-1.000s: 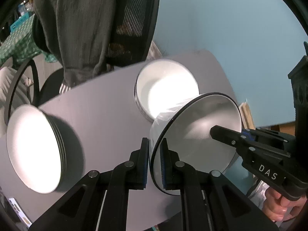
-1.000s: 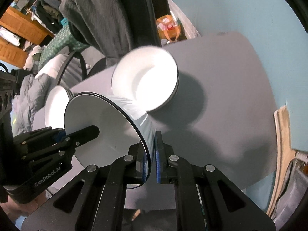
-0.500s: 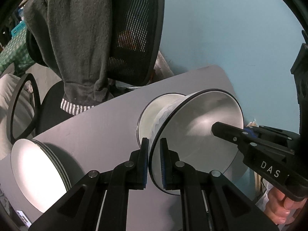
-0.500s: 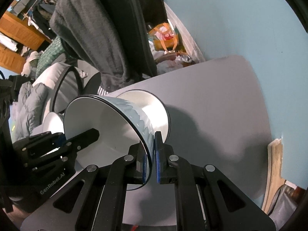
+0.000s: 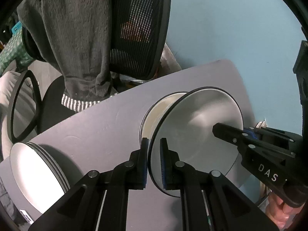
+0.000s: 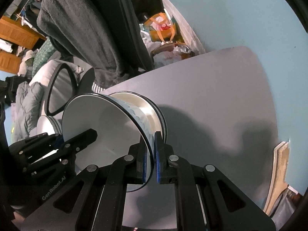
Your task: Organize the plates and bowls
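The black-rimmed bowl [image 5: 196, 134] hangs over the grey table [image 5: 100, 127], its base dipping into the stacked bowls [image 5: 154, 115] sitting on the table beneath it. Both tongs grip its rim from opposite sides. The left gripper [image 5: 154, 161] pinches the rim between its blue pads, at 6 o'clock in its own view, with the bowl's white inside spreading toward 3 o'clock. The right gripper [image 6: 151, 159] is clamped on the opposite rim (blue scalloped pattern visible on the bowl's outer wall there), the bowl [image 6: 107, 127] opening toward 9 o'clock.

Bare table lies between the bowls and a stack of plates [image 5: 36, 175] at 8 o'clock in the left view, well apart from them. In the right view the table [image 6: 221, 100] runs open toward 2 o'clock, up to its rounded far corner against the blue wall [image 6: 240, 13]. The far edge at 12 o'clock borders an office chair [image 5: 138, 28] draped with a dark grey garment [image 5: 77, 38].
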`<state>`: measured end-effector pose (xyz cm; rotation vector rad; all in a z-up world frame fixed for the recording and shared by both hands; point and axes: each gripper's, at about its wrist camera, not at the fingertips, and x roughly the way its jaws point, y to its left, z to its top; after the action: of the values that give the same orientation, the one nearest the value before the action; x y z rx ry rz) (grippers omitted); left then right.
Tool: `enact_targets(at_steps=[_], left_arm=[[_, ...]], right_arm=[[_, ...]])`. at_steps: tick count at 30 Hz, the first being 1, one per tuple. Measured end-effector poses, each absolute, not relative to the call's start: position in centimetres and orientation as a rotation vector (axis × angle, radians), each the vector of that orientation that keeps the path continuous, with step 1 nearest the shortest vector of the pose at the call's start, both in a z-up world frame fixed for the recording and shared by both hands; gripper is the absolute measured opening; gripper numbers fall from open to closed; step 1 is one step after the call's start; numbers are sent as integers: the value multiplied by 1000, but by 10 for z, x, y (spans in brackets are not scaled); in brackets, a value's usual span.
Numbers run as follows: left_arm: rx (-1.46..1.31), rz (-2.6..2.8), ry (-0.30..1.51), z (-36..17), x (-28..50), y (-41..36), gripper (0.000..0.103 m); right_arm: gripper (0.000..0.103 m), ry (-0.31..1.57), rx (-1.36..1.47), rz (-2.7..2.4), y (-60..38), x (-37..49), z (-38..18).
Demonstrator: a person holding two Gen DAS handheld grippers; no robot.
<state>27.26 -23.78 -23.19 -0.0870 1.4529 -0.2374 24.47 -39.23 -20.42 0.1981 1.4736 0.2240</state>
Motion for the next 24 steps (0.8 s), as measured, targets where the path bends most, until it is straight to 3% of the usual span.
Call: enact_targets(at_steps=[15, 17, 18, 20, 24], left_arm=[[-82, -260, 1493, -236, 279, -239, 16], [-71, -254, 1493, -234, 278, -239, 18], [-61, -245, 1485, -232, 278, -239, 23], [-55, -242, 1462, -227, 278, -238, 27], [-62, -254, 1468, -226, 278, -237, 27]], right_arm=[[13, 1515, 213, 223, -396, 250, -208], [17, 1516, 211, 222, -395, 250, -207], [19, 1514, 215, 222, -395, 249, -206], [29, 1501, 211, 213, -395, 249, -202], [31, 1491, 219, 217, -398, 252, -198]])
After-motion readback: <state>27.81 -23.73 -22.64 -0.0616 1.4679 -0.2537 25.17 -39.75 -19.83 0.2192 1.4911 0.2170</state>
